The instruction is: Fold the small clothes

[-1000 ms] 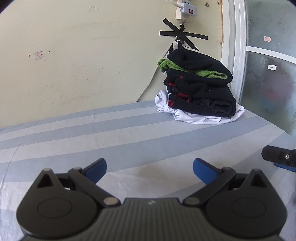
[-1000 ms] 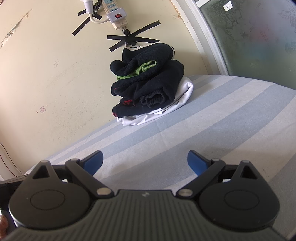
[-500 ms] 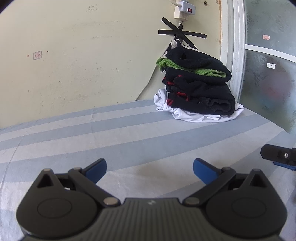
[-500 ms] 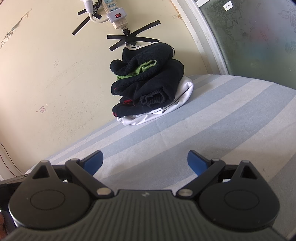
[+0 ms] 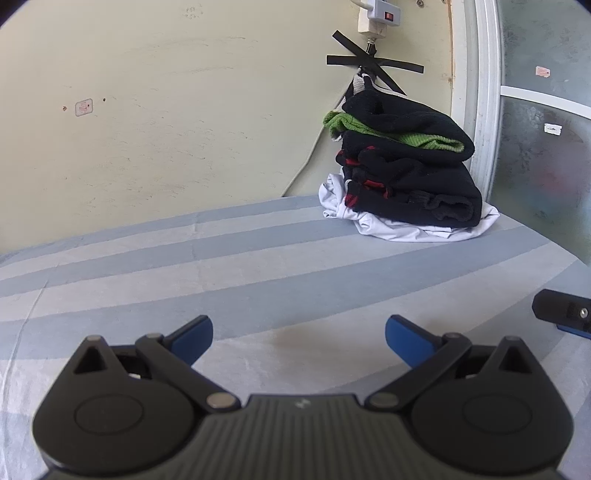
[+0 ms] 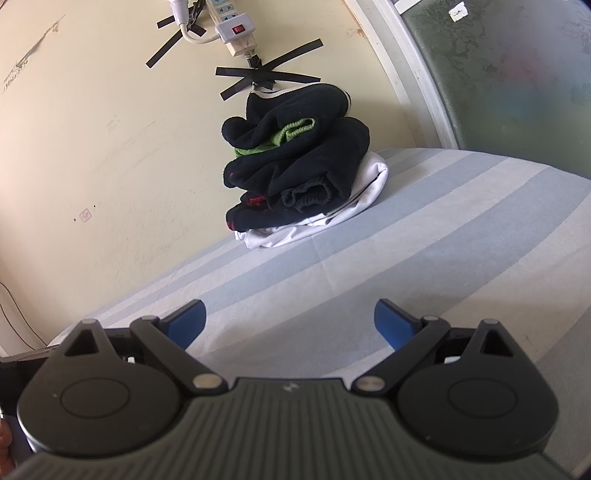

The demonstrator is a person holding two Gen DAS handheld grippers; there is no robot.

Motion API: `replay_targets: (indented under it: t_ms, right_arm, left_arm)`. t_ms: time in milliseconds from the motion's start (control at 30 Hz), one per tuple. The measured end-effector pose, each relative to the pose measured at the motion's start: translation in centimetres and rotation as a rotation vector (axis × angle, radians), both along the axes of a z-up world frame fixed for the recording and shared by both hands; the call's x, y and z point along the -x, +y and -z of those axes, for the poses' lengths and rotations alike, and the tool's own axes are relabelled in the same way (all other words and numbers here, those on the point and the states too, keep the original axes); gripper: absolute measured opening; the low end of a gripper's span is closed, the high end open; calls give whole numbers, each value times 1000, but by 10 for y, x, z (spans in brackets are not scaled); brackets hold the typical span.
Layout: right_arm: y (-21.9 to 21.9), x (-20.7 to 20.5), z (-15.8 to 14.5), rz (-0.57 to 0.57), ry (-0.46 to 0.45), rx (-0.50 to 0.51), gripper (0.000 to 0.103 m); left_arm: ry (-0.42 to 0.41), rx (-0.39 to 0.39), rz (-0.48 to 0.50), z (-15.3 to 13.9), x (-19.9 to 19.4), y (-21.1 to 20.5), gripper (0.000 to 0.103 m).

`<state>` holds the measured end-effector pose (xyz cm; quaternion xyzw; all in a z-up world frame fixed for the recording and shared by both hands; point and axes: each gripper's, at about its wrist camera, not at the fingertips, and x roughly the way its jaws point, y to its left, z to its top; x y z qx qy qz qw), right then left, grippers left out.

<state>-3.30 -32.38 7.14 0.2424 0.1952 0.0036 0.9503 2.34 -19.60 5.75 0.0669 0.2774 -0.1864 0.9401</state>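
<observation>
A: What is differing from a second ago?

B: Very little. In the left wrist view the stack of clothes [image 5: 406, 173] is sitting a touch lower in the picture than half a second ago, and the power strip [image 5: 380, 11] is showing more fully at the top edge, so the left gripper [image 5: 298, 334] is tilting up slightly. The right wrist view is looking the same as before.

A: And the tongs?

B: Both are standing spread wide, now as earlier. The left gripper's blue fingertips [image 5: 194, 334] are hanging well apart over the striped sheet [image 5: 258, 280] with nothing between them. The right gripper [image 6: 290, 319] is gaping the same way, its blue fingertips [image 6: 391, 321] pinching nothing.

A: Where is the stack sitting?

B: At the far edge of the sheet, against the cream wall [image 5: 166, 129], just beside the white window frame [image 5: 484, 92] and below the crossed strips of black tape [image 5: 373, 64]. It is lying well apart from both grippers.

A: How is it looking?

B: Folded and piled. A white garment [image 6: 354, 192] is lying at the bottom, spreading past the dark ones on top. Above it black pieces are stacking up, one showing red trim [image 5: 354, 160], and a green garment [image 5: 369, 131] is peeking out between the two topmost black layers. The top black piece is bulging rather than lying flat. At the right edge of the left view, part of the right gripper is poking in above the sheet.
</observation>
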Motion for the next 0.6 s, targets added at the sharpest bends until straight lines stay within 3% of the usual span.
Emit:
replay_targets:
  t_ms: [600]
  right_arm:
    - [3, 0, 0, -5, 1, 5, 99]
  left_arm:
    - [1, -6, 7, 0, 0, 1, 103]
